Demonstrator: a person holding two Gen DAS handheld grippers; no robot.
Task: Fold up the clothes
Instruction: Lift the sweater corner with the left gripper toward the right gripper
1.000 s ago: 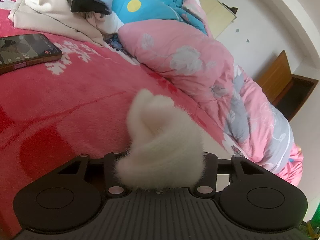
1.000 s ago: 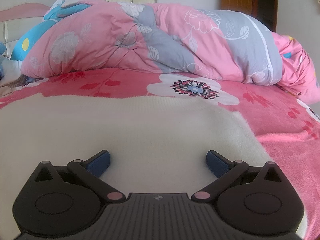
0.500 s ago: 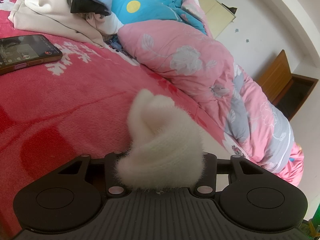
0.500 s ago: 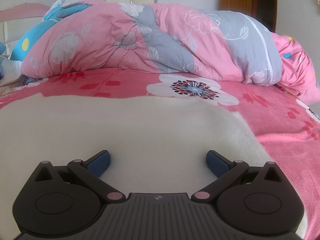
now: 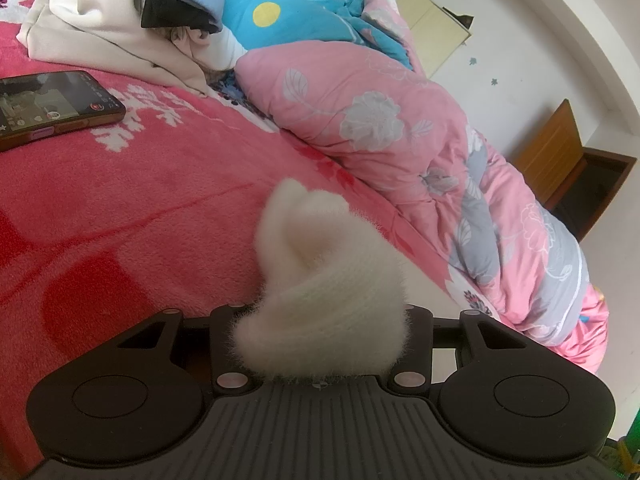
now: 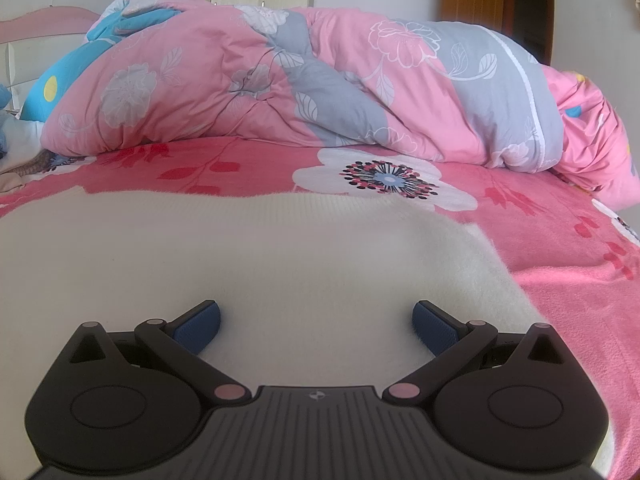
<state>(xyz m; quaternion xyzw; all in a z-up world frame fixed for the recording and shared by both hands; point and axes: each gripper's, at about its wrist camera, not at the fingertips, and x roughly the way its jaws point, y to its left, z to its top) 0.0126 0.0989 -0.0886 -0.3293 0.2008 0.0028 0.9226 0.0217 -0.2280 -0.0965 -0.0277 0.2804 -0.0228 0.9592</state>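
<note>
A fluffy white knit sweater lies spread flat on the red floral blanket point(image 6: 560, 240) in the right wrist view, its body point(image 6: 240, 248) filling the lower half. My right gripper point(image 6: 316, 316) hovers just over it, open, with the blue pads point(image 6: 198, 326) wide apart and nothing between them. In the left wrist view a bunched, twisted end of the same white knit point(image 5: 324, 280) sticks up from between the fingers. My left gripper point(image 5: 320, 332) is shut on that bunch, and the fabric hides its fingertips.
A dark phone point(image 5: 52, 108) lies on the blanket point(image 5: 140, 208) at the left. Behind it is a heap of clothes point(image 5: 100, 28) and a blue cushion point(image 5: 288, 20). A rolled pink and grey quilt point(image 6: 320, 92) runs along the far side of the bed.
</note>
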